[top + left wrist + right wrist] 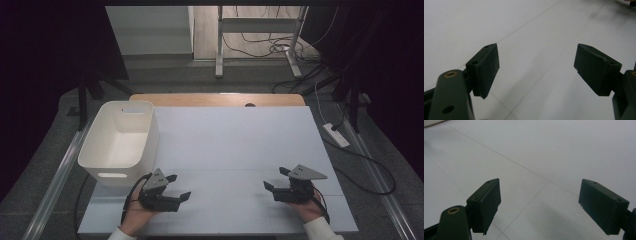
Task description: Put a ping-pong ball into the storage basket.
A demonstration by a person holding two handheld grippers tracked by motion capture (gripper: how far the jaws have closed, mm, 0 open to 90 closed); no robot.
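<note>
While empty — both grippers point(176, 188) point(272, 179) agape.

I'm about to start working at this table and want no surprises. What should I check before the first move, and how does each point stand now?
1. Left gripper jaws open, nothing between them: ok.
2. Right gripper jaws open, nothing between them: ok.
3. White bin upright at the table's left, nothing visible inside: ok.
4. White table top free of obstacles between the grippers: ok.
5. Both grippers apart from each other and from the bin: ok.
6. Cables trailing from the grippers free of snags: cannot tell.
</note>
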